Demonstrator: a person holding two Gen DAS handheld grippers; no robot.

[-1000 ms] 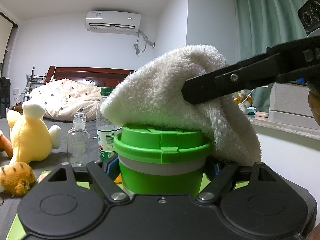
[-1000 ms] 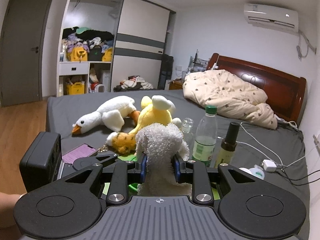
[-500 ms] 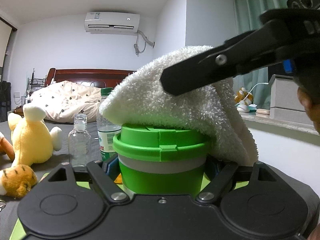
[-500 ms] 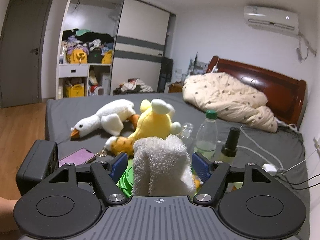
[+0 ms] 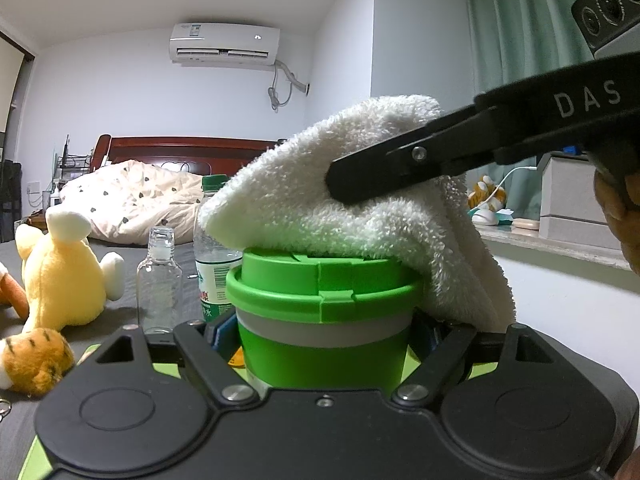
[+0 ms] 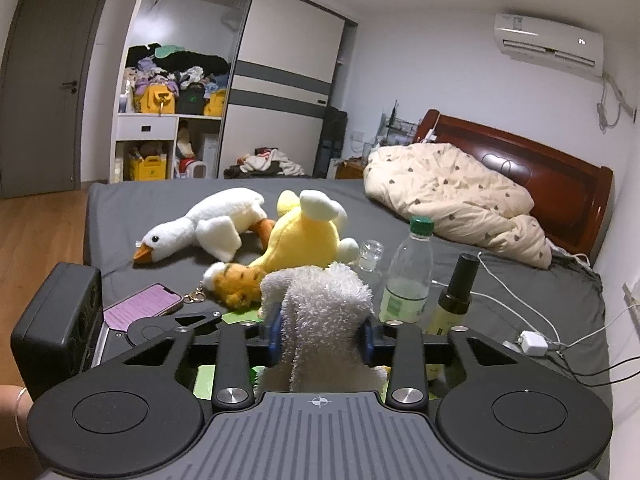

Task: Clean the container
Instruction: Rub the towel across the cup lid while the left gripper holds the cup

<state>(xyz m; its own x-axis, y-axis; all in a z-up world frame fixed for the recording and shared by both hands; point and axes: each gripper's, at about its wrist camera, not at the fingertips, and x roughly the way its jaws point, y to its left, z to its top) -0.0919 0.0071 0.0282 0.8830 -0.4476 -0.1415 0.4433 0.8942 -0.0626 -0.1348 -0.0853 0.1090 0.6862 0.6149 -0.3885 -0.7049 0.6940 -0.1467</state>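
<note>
A green lidded container [image 5: 324, 312] with a grey band stands upright between the fingers of my left gripper [image 5: 324, 334], which is shut on it. A fluffy white cloth [image 5: 360, 200] lies draped over the container's lid and hangs down its right side. My right gripper [image 6: 320, 338] is shut on the same white cloth [image 6: 320, 312]; its black finger [image 5: 400, 168] reaches in from the right in the left wrist view, above the lid. In the right wrist view the cloth hides the container.
On the grey bed sheet [image 6: 120, 208] lie a white goose plush [image 6: 200, 228], a yellow plush [image 6: 304, 236], a tiger plush [image 6: 236, 284], a phone [image 6: 142, 304], a clear small bottle [image 5: 160, 276], a water bottle [image 6: 408, 272], a dark bottle [image 6: 458, 292] and charger cables [image 6: 532, 340]. A window ledge [image 5: 552, 240] is on the right.
The right gripper opened half a second ago and has closed on the cloth again. Its finger has shifted over the cloth above the lid. The container stays held.
</note>
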